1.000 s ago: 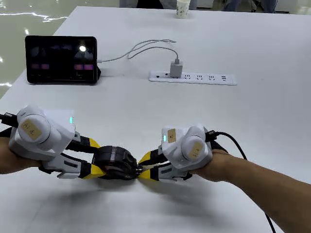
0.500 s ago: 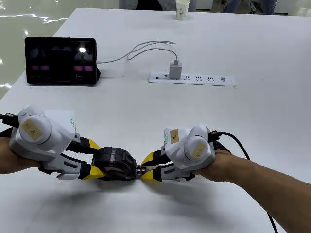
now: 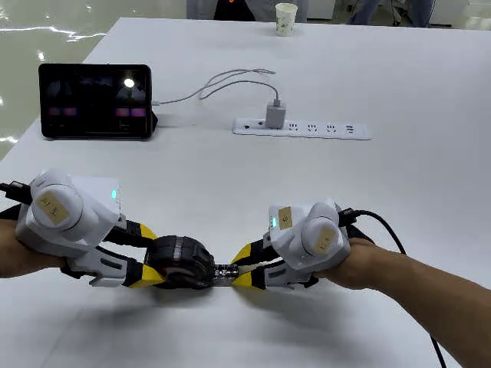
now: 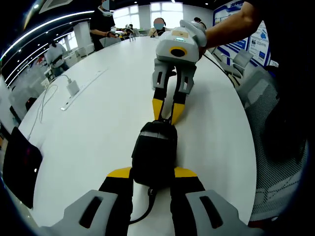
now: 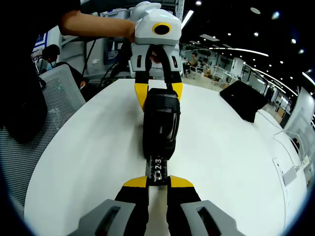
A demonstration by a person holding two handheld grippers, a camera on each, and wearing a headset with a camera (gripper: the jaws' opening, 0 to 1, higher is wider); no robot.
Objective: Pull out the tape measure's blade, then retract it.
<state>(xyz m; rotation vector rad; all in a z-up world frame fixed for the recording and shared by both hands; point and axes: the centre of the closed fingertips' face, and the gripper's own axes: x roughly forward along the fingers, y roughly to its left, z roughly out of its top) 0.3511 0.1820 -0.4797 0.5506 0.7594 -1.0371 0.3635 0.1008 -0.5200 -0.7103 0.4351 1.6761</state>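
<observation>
We hold the tape measure (image 3: 180, 261) clamped between the left gripper (image 3: 149, 252) jaws on the tabletop (image 3: 345, 199), right gripper (image 3: 244, 267) jaws pinched on the blade (image 3: 223, 271) tip just beyond it — slightly more blade out vs 1 s ago, so pull-out's only begun.

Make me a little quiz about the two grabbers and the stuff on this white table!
1. True or false: the left gripper is shut on the black tape measure.
2. What is the right gripper pinching? A) the tape measure's blade B) a banana C) a spoon
3. Fill in the gap: a white ___ is plugged into the power strip.
Key: 1 true; 2 A; 3 charger.
</observation>
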